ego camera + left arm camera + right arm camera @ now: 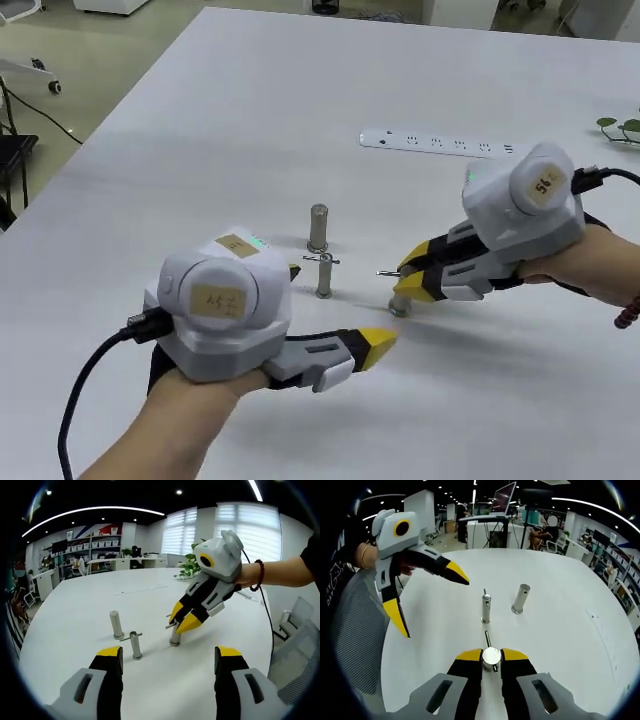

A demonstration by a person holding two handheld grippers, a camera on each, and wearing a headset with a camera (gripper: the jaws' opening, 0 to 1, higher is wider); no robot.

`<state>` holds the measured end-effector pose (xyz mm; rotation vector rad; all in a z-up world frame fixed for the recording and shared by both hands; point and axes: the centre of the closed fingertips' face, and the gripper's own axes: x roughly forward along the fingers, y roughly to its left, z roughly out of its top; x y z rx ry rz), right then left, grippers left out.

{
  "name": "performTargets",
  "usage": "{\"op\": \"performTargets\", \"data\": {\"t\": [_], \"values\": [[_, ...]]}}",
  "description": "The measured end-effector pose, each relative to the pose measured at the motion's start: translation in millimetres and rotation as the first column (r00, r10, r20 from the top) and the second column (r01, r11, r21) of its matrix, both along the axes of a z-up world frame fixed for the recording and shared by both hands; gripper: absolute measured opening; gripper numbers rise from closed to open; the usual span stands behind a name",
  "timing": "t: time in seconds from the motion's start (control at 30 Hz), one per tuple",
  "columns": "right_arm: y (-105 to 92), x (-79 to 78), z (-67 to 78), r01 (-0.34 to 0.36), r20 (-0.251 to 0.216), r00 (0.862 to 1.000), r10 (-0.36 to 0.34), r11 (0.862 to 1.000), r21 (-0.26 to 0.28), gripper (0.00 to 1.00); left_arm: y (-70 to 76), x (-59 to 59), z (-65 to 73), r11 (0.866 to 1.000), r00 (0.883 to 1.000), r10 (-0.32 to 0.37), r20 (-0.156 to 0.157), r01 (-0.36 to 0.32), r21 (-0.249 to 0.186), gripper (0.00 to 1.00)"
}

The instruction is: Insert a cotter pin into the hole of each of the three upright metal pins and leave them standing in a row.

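Three upright metal pins stand in a row on the white table (200, 130). The far pin (318, 228) (116, 624) (521, 598) is bare. The middle pin (324, 276) (135, 645) (486, 608) has a cotter pin through its top. My right gripper (402, 274) (179, 622) (491, 656) is shut on a cotter pin (387, 272) (169, 626) (487, 640) at the top of the near pin (400, 303) (174, 637) (491, 655). My left gripper (335, 307) (170, 660) (432, 605) stands open beside the row, holding nothing.
A white power strip (440, 143) lies on the table behind the pins. A green plant (620, 127) (192, 565) sits at the far right edge. Office desks, chairs and people fill the room beyond the table.
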<state>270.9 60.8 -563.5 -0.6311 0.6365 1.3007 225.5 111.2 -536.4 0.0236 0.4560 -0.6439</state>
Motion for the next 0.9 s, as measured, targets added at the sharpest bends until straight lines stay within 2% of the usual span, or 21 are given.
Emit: {"op": "performTargets", "data": {"t": [0.2, 0.43, 0.63, 0.83, 0.9], "values": [[0.2, 7.4, 0.7, 0.004, 0.002, 1.0, -0.004, 1.0, -0.002, 0.08, 2.4, 0.1, -4.4, 1.0, 1.0, -0.01, 0.0, 0.01, 0.009, 0.77], [2.0, 7.8, -1.1, 0.008, -0.007, 1.0, -0.008, 1.0, -0.008, 0.08, 2.8, 2.4, -1.7, 1.0, 1.0, 0.001, 0.006, -0.001, -0.017, 0.81], [4.1, 8.3, -2.2, 0.011, -0.014, 1.0, -0.011, 1.0, -0.009, 0.08, 3.7, 3.2, -2.5, 1.0, 1.0, 0.005, 0.0, -0.005, -0.02, 0.87], [6.8, 8.4, -2.6, 0.012, -0.019, 1.0, -0.012, 1.0, -0.007, 0.08, 0.2, 2.9, 0.0, 1.0, 1.0, -0.006, 0.012, 0.007, -0.028, 0.91], [7.1, 7.5, -2.7, 0.012, -0.027, 1.0, -0.012, 1.0, -0.006, 0.08, -1.3, 2.0, 0.1, 0.999, 1.0, -0.008, 0.004, 0.008, -0.041, 0.92]]}}
